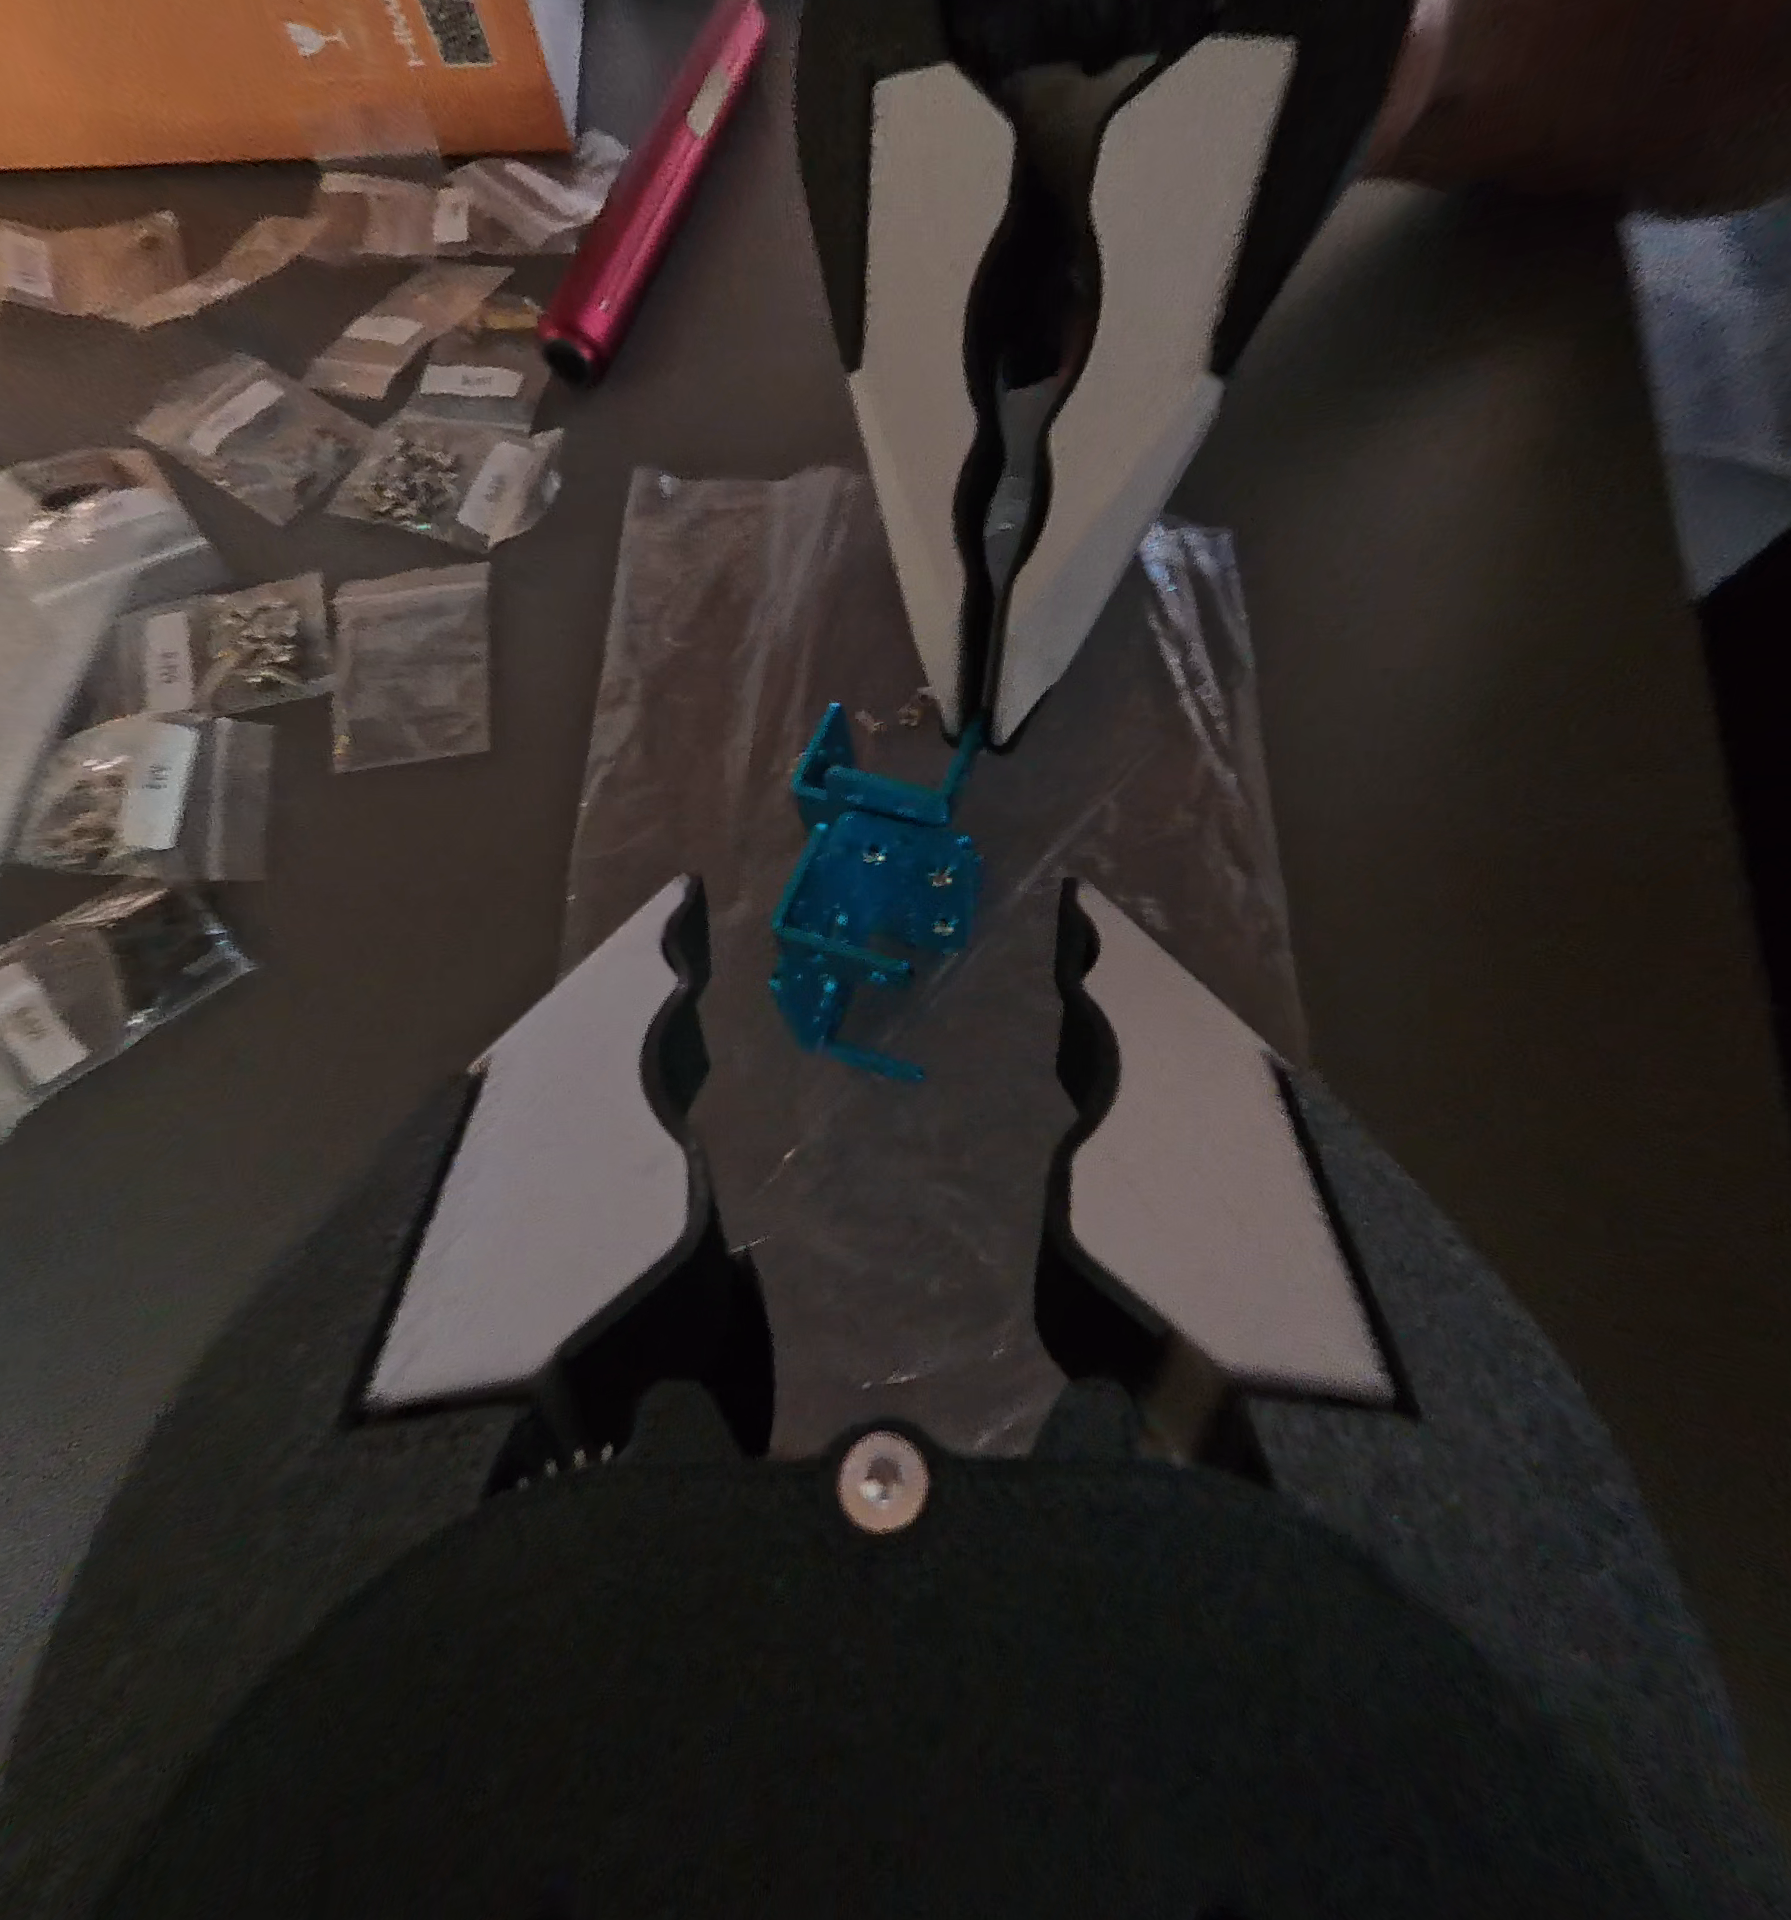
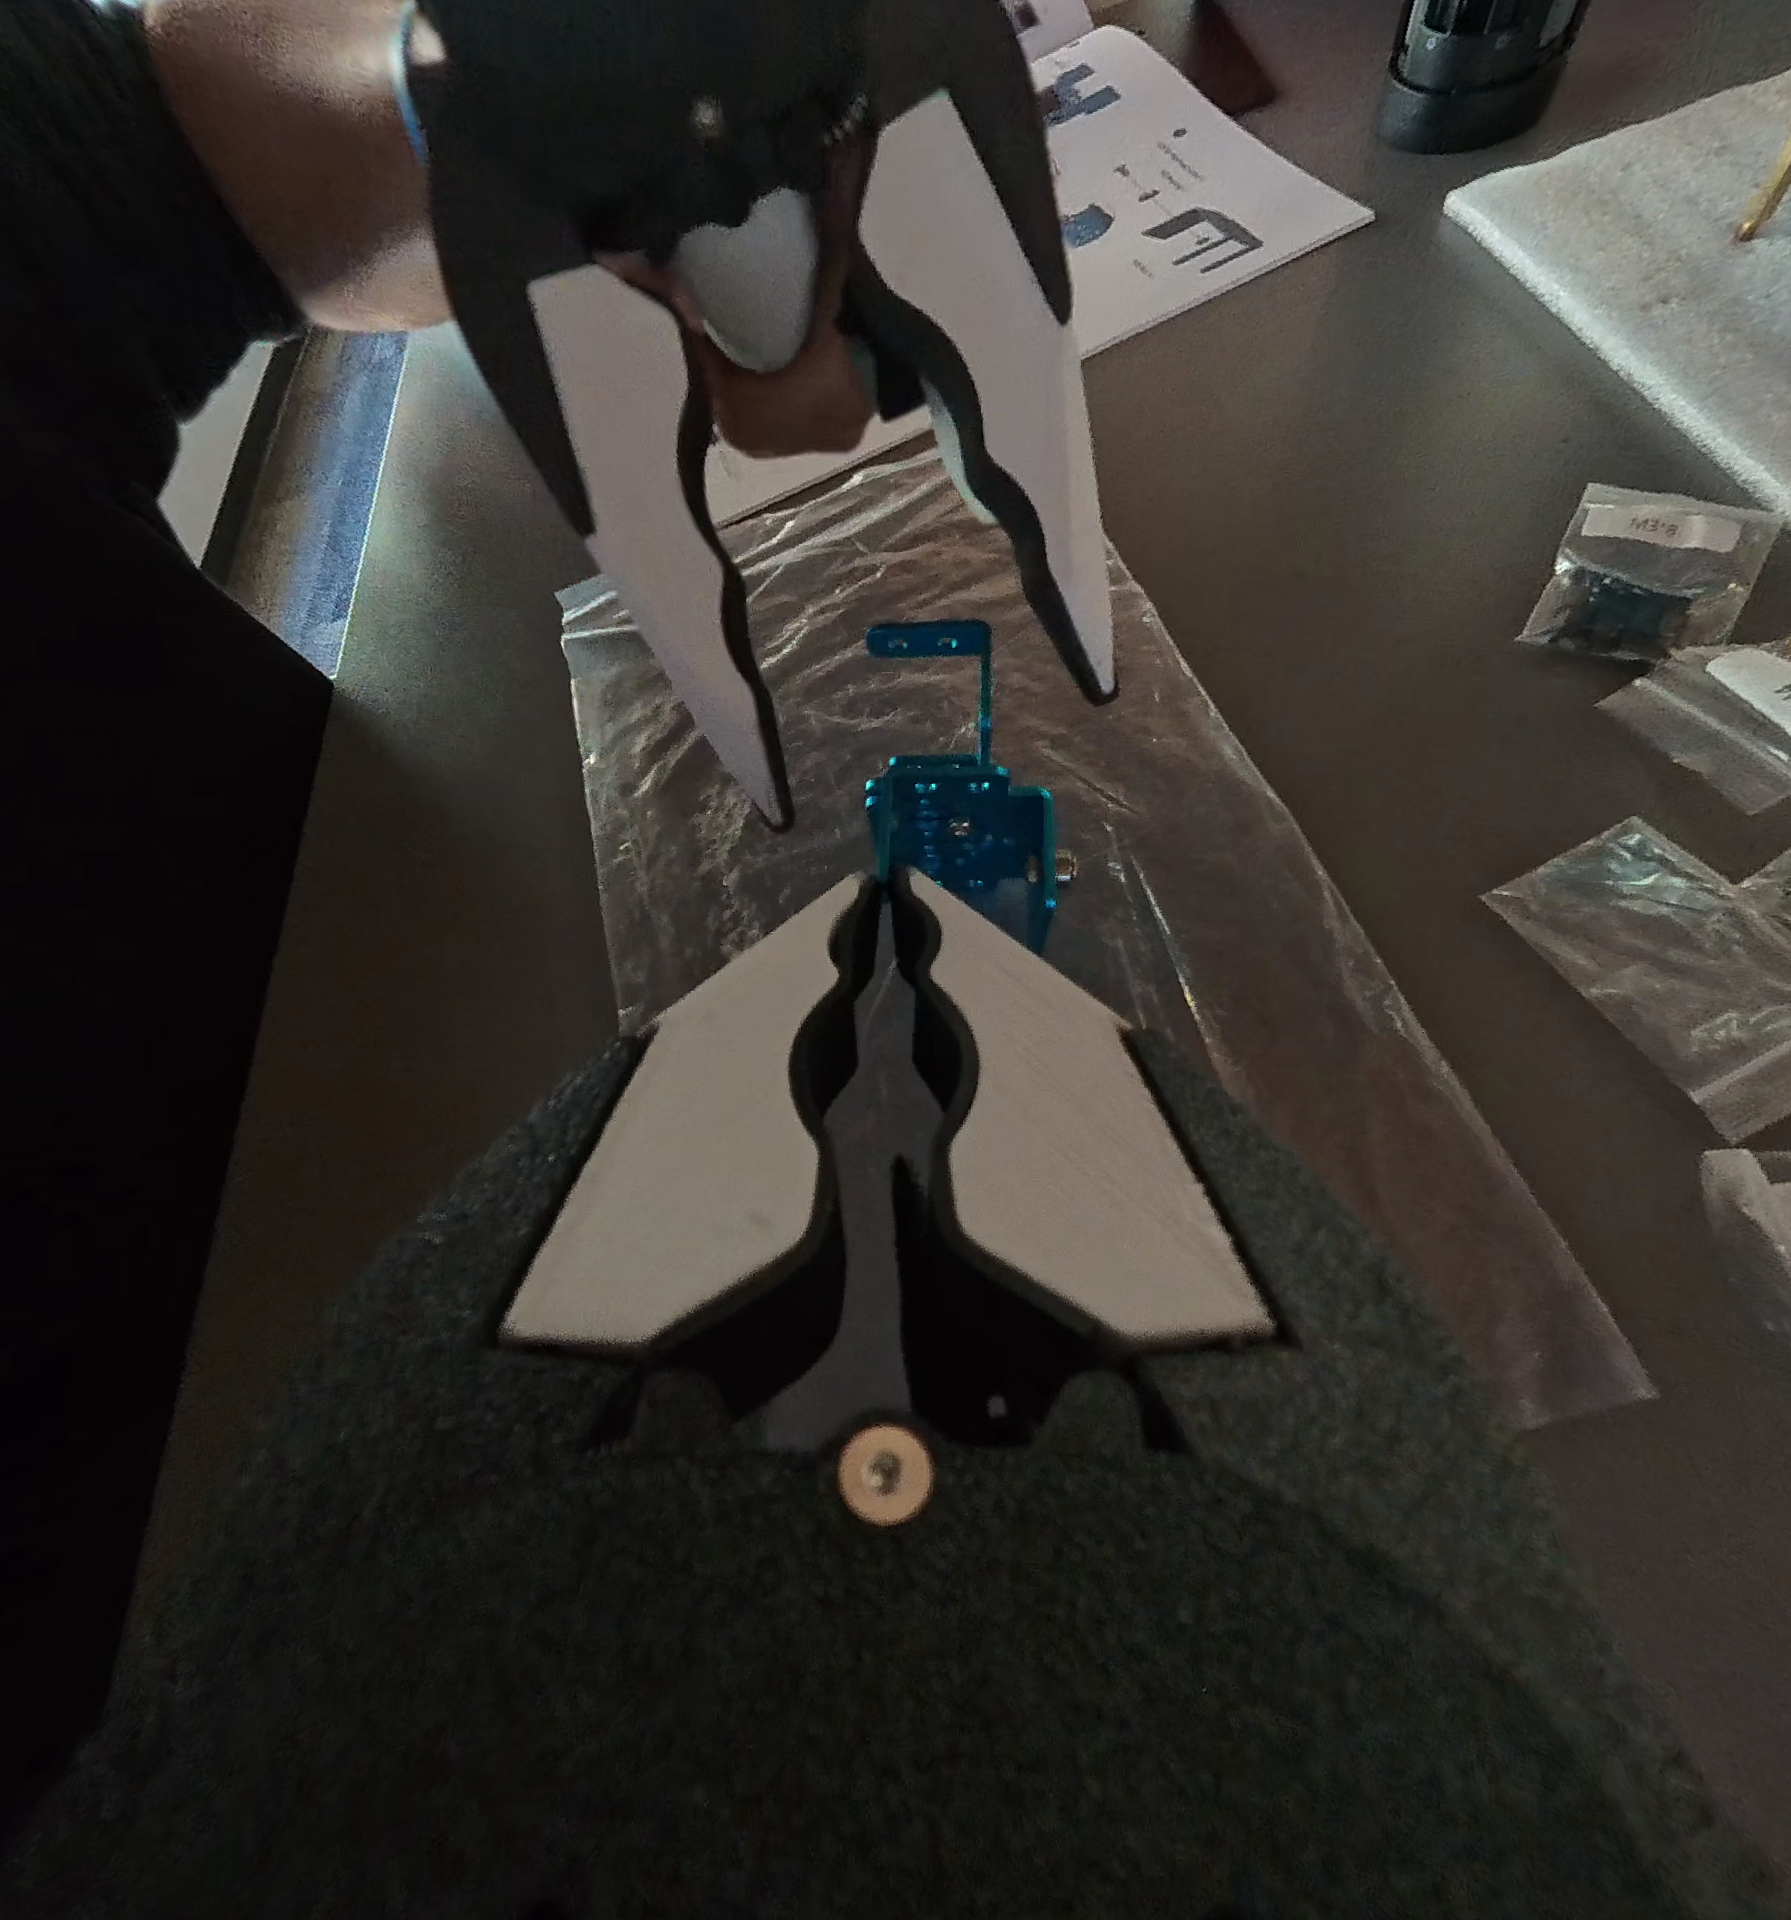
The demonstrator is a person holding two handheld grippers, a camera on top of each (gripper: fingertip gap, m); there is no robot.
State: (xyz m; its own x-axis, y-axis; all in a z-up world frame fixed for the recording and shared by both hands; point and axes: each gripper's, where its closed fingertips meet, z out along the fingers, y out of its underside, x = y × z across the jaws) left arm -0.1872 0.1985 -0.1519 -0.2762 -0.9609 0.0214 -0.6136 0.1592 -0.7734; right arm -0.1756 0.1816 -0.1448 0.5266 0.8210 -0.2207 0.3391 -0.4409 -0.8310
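While the right gripper [image 2: 883, 878] has its white, wavy-edged jaws pinched together on one upright tab of the blue anodised metal bracket assembly [image 1: 870, 894], the left gripper [image 1: 880, 894] hangs over it with jaws spread wide, gripping nothing. That perforated, screw-studded assembly rests on a crinkled clear plastic sheet [image 1: 1213, 831] on the dark matte tabletop [image 1: 1493, 831], between the left jaws. Small labelled zip bags of hardware [image 1: 413, 488] and a magenta metal cylinder [image 1: 652, 197] lie well apart.

Both wrist views look steeply down, close, from opposite sides, sharing the blue bracket assembly [image 1: 870, 894] [image 2: 958, 842].
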